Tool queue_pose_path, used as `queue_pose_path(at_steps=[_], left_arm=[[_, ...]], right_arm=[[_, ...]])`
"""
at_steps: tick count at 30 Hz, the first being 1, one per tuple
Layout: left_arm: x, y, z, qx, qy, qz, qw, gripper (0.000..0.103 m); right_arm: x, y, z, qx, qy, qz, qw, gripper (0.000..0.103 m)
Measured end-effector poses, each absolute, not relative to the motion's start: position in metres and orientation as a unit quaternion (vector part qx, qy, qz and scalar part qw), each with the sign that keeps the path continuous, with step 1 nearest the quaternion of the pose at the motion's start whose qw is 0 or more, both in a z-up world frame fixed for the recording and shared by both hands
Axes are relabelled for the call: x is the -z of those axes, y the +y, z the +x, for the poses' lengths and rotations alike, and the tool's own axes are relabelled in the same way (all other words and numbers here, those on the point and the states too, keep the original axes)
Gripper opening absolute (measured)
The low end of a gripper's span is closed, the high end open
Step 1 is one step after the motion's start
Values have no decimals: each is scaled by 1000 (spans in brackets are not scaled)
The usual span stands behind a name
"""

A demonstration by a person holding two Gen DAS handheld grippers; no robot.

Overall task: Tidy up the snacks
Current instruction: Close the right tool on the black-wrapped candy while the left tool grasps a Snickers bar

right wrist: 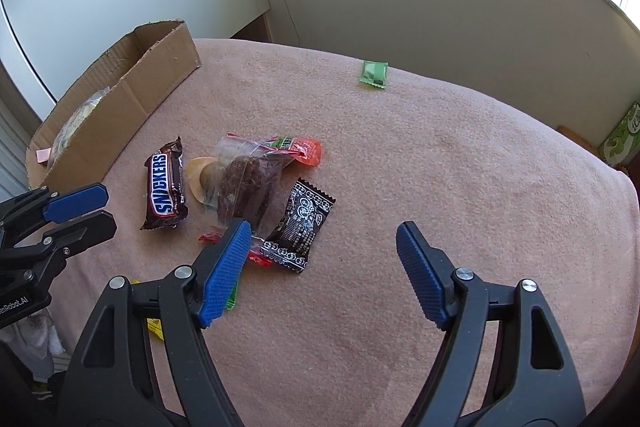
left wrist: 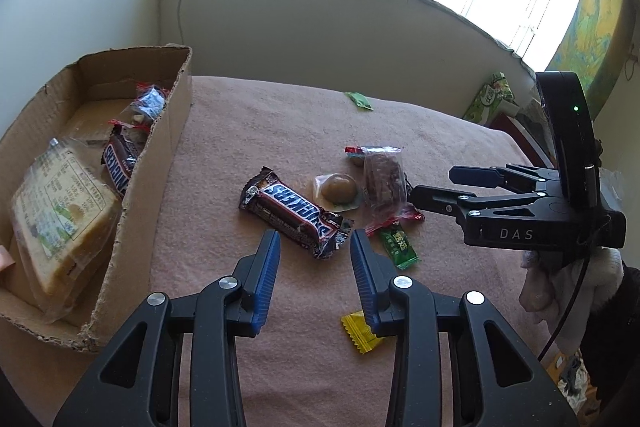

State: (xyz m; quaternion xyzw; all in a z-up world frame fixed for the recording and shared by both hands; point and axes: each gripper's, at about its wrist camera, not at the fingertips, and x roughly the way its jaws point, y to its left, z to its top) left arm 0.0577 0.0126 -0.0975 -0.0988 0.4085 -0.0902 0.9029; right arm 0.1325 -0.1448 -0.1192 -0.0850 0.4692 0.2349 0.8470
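A Snickers bar [left wrist: 295,212] is seen lying flat on the pink-covered tabletop [left wrist: 248,131], near the middle, just ahead of the left gripper [left wrist: 315,259]. The left jaws are spread, nothing held between them; the bar's near end sits just beyond the gap. Just beside the bar a round brown snack in clear wrap [left wrist: 339,189] is seen, then a clear bag with dark brown contents [left wrist: 383,181], touching or overlapping; which one cannot be told. A red-ended wrapper [left wrist: 353,153] is partly hidden behind that bag. A green stick packet [left wrist: 398,245] lies at the bag's near side, its top covered by a red wrapper edge. A black printed packet [right wrist: 299,227] is shown only in the right view, just ahead of the right gripper [right wrist: 324,267], whose jaws are spread wide and empty. A yellow sachet [left wrist: 360,331] is half hidden by a left finger. A lone green packet [left wrist: 359,100] lies well apart, toward the far edge.

At the left edge a cardboard box [left wrist: 160,147] is placed, holding wrapped bread [left wrist: 60,211], another Snickers [left wrist: 118,163] and a blue-and-clear packet [left wrist: 150,103]; its near end is cut off. Print on the bread is too small to read.
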Motion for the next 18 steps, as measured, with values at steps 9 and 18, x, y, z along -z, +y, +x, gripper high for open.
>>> queue_pose_path(at_steps=[9, 18], left_arm=[[109, 8, 84, 71, 424, -107, 896, 42], [121, 9, 104, 54, 440, -102, 891, 46]], right_arm=[[130, -138, 142, -232, 478, -85, 843, 63], [139, -138, 147, -220, 479, -106, 843, 60]])
